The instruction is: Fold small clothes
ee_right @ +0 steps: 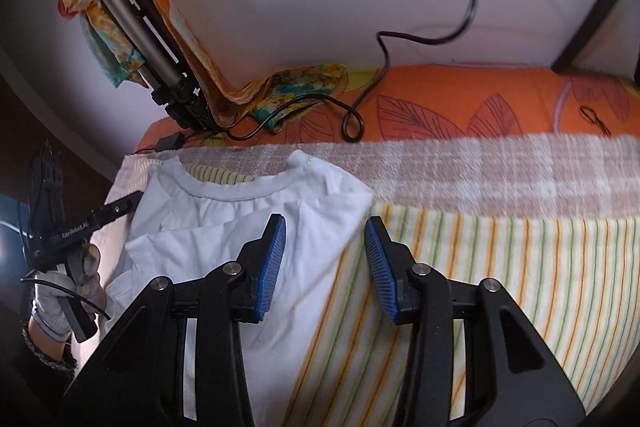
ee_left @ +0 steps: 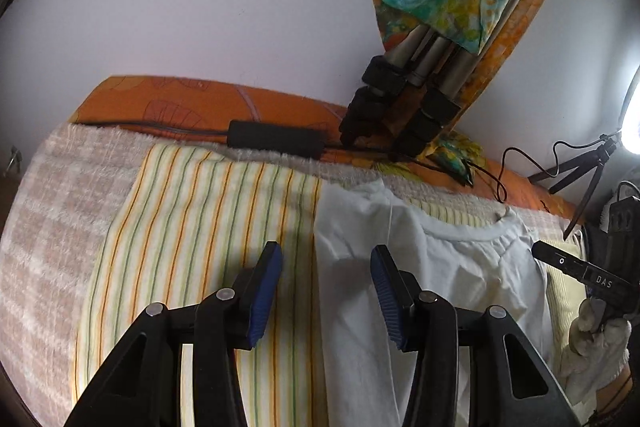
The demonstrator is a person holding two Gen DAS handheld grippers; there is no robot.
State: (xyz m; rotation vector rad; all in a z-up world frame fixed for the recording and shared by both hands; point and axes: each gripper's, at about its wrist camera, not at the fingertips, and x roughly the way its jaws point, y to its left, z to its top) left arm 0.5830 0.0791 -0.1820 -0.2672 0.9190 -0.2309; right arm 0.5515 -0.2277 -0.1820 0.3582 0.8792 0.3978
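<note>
Nearest, the left gripper (ee_left: 326,291) hangs with fingers spread and empty above the left edge of the white shirt (ee_left: 432,267). The right gripper (ee_right: 326,259) is likewise spread, pinching nothing, above the right edge. The shirt lies flat on the striped cloth (ee_right: 480,267), neckline at 12 o'clock. Beyond, a tripod (ee_left: 404,99) leans on the wall.

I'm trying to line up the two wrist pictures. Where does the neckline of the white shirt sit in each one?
Left wrist view: the neckline of the white shirt curves at centre right, beyond the right pad.
Right wrist view: the neckline curves at centre left, beyond the left pad.
Shared landmark: the folded tripod wrapped in a colourful cloth, leaning on the wall, upper right in the left view and upper left in the right view.
</note>
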